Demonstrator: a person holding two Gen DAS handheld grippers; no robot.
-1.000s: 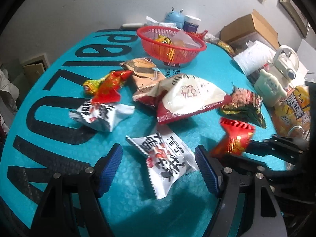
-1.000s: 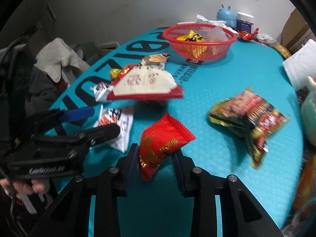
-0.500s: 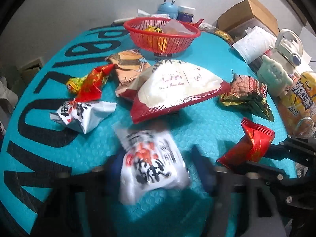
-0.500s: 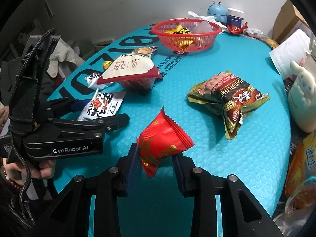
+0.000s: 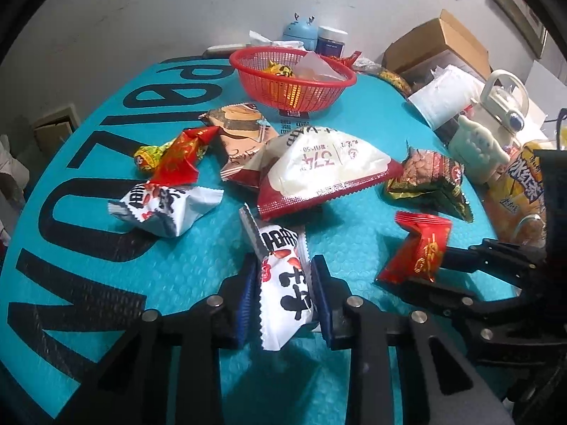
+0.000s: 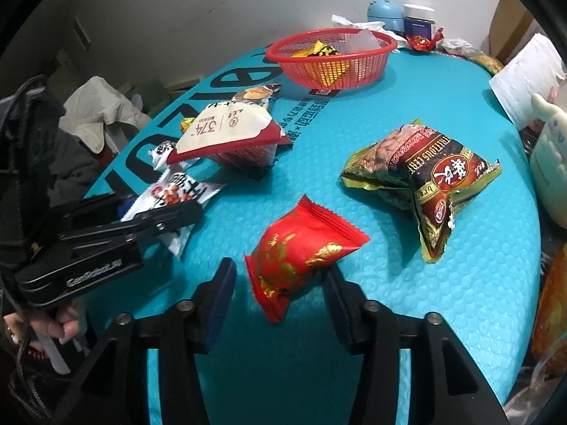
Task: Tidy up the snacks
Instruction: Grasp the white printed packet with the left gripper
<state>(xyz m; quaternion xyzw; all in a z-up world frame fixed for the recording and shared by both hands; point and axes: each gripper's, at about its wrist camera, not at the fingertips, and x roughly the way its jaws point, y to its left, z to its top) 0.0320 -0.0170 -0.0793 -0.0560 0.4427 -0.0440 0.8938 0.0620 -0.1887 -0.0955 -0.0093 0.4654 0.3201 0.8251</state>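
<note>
A plain grey-white wall is seen behind the turquoise table, which is printed with large black letters. High on that wall, to the right of the table, two framed pictures are hung. At the table's far right edge an open cardboard box is set. Left of the table, pale clothing is heaped in dim light.

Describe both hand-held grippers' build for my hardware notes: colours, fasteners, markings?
Each hand-held gripper, left and right, has matte black linkage arms with round silver pins and blue ribbed pads. The left one's side carries white GenRobot.AI lettering.
</note>
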